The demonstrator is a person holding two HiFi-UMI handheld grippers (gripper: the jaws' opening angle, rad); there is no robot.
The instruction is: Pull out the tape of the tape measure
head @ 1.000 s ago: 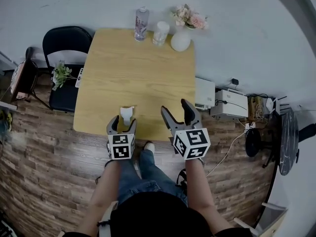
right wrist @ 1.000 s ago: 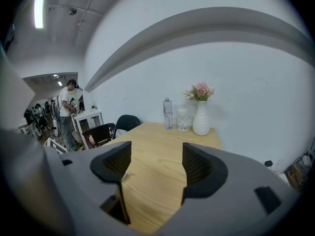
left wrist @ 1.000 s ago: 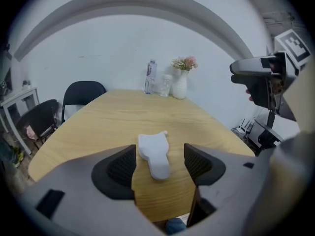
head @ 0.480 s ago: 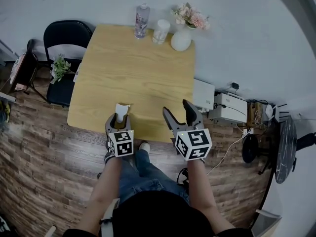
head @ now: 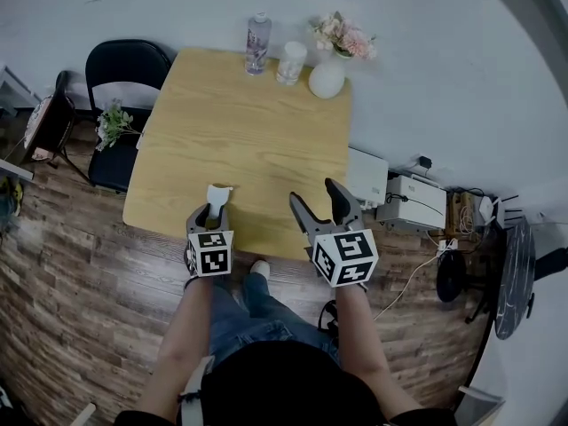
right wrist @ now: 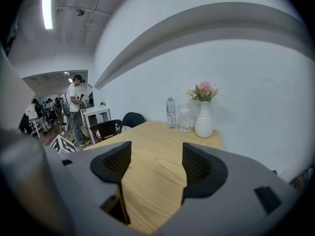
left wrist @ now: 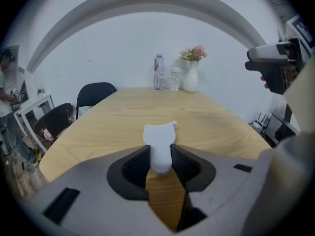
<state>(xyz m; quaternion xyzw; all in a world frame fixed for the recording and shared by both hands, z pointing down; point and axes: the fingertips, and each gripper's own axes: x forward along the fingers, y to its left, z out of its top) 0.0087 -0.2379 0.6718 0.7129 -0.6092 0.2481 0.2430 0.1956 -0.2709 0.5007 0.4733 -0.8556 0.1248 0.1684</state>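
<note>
On the light wooden table (head: 257, 122), our left gripper (head: 213, 209) had just been closing, jaws pinching the small white plastic tape measure (left wrist: 159, 141); right gripper (head: 314, 193), spread & empty, prob. needed the tape tip next.

**Desk:** What do you have for the room?

**Operator:** I see a plain white wall (head: 426, 51) behind a light wooden table (head: 248, 140). The floor (head: 80, 309) is brown wood plank. A black chair (head: 124, 67) sits at the table's far left corner, and a second dark chair (head: 51, 122) is just beside it.

**Desk:** And the right side?

**Operator:** I note white boxes (head: 415, 201) on the floor by the wall, with cables (head: 417, 264) trailing. A dark round tabletop (head: 513, 256) is at the edge. The right gripper view gives me a ceiling strip light (right wrist: 47, 4), lit, over an open area beyond.
</note>
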